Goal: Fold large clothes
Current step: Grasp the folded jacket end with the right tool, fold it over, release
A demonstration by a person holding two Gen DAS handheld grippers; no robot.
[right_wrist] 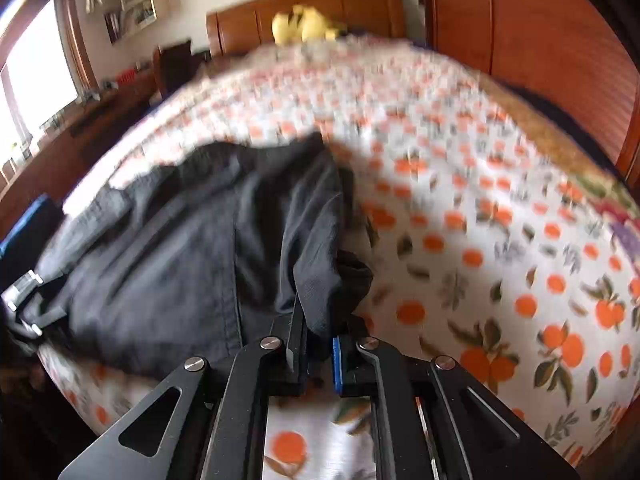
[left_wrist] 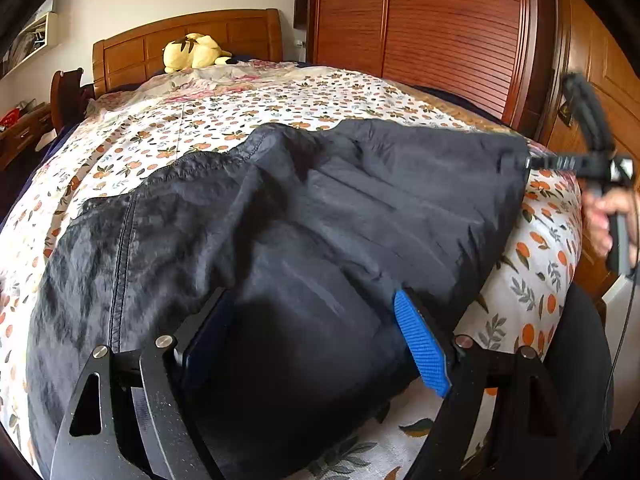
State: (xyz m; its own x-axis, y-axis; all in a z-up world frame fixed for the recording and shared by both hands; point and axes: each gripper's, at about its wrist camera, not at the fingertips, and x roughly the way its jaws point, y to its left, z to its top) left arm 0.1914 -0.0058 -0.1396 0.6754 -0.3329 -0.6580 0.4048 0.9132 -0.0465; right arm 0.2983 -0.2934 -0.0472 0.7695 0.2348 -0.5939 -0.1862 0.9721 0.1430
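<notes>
Right gripper (right_wrist: 316,354): jaws drawn close together, a bunched fold of the black garment (right_wrist: 168,248) pinched between them. In the left wrist view the same gripper (left_wrist: 530,162) sits at the garment's far right corner, with the hand (left_wrist: 608,220) on its handle blurred.

Left gripper (left_wrist: 316,340): jaws wide apart, blue pad (left_wrist: 422,344) on one finger plain to see, the other finger in shadow. Dark cloth lies between and under the fingers; whether the pads touch it cannot be told.

Garment (left_wrist: 280,232) spread rumpled across the near part of the bed; its lower edge is cut off behind the gripper frame. Right wrist view is smeared, so seams and the far edge are hard to read there.

Bedsheet (left_wrist: 280,100) white with orange fruit print. Yellow plush toy (left_wrist: 196,52) by the wooden headboard (left_wrist: 224,32). Slatted wooden wardrobe (left_wrist: 440,32) beside the bed; bright window (right_wrist: 36,72) opposite.
</notes>
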